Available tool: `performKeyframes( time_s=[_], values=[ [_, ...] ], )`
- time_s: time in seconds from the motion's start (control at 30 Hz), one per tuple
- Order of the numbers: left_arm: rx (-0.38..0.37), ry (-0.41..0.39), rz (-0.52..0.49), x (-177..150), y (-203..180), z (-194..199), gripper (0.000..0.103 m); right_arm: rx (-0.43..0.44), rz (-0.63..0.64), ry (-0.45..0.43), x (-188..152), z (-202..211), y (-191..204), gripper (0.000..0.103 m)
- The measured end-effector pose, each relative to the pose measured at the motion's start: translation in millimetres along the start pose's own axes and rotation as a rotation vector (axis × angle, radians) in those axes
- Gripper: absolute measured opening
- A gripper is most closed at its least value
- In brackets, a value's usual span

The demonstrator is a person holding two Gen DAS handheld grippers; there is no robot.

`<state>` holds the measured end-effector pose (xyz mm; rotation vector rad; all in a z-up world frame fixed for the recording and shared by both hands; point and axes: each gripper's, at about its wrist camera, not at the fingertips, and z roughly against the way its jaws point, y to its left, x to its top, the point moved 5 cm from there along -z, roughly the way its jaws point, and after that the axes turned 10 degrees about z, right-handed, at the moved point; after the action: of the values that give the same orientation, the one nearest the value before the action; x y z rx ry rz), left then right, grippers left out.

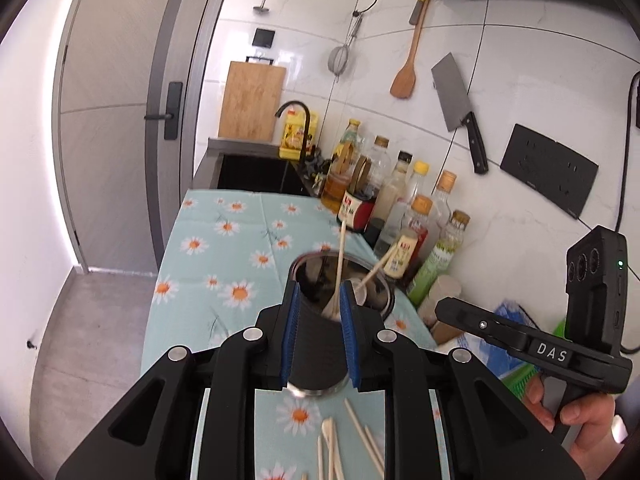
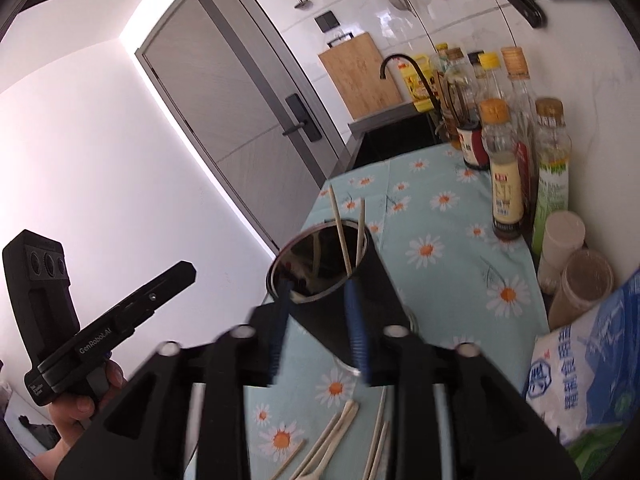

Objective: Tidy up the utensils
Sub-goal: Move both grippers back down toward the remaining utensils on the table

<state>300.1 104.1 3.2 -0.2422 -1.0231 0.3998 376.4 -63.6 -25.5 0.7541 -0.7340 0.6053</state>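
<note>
A black, steel-lined utensil cup (image 1: 316, 356) stands on the daisy-print cloth (image 1: 224, 256). It holds a white spoon (image 1: 340, 264) and a chopstick (image 1: 378, 268). My left gripper (image 1: 321, 292) hangs just in front of the cup, its blue pads a little apart and gripping nothing. In the right wrist view the cup (image 2: 352, 304) holds pale chopsticks (image 2: 340, 236). My right gripper (image 2: 318, 284), blurred, is open in front of it with nothing between the pads. More chopsticks and spoons (image 2: 340, 428) lie loose on the cloth below both grippers, also seen as loose utensils (image 1: 340, 444).
Sauce and oil bottles (image 1: 404, 208) line the wall on the right, with plastic cups (image 2: 564, 240) and a blue-white bag (image 2: 580, 376) nearer. A dark sink (image 1: 256, 172) with a tap lies beyond the cloth. The counter drops off to the floor (image 1: 92, 320) on the left.
</note>
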Motion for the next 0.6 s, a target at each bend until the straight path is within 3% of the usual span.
performKeyframes(
  time_s=[0.4,0.6],
  values=[
    [-0.043,0.253,0.005,-73,39,10,0.019,-0.115,-0.050,0.324,-63,-4,9,0.036],
    [-0.083,0.366,0.045,-111,57,4,0.019,-0.127,-0.084,0.469,-105,-12,5,0.036]
  ],
)
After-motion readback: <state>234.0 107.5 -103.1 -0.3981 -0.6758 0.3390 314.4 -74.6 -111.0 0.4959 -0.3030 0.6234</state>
